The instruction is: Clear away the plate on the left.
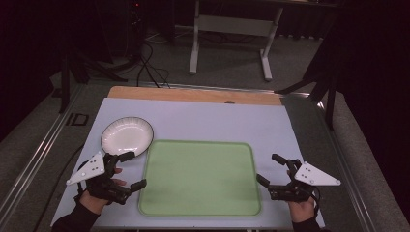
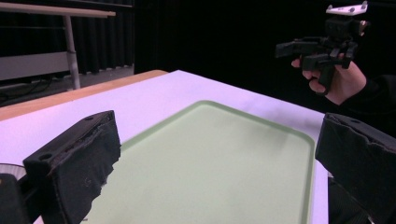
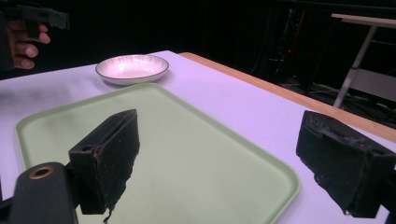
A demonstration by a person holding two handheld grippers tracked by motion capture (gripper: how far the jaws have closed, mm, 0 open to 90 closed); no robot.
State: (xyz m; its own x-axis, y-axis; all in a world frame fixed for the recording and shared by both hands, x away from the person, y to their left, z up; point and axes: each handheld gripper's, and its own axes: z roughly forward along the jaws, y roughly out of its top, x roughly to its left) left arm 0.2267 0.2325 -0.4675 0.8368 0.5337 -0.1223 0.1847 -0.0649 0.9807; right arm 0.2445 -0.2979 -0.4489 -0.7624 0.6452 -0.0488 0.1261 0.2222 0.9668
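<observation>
The left gripper [image 1: 129, 170] and right gripper [image 1: 270, 169] are hovering at either side of the green tray [image 1: 200, 178] — both with jaws spread apart, holding nothing; the white bowl [image 1: 126, 136] is sitting just beside the tray's far-left corner.

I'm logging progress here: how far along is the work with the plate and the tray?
Nothing looks done yet: the tray is bare and the plate sits on the table beside its far left corner. Nothing is in hand; the left gripper and the right gripper are open at the tray's sides. Any handling of the plate is left.
</observation>
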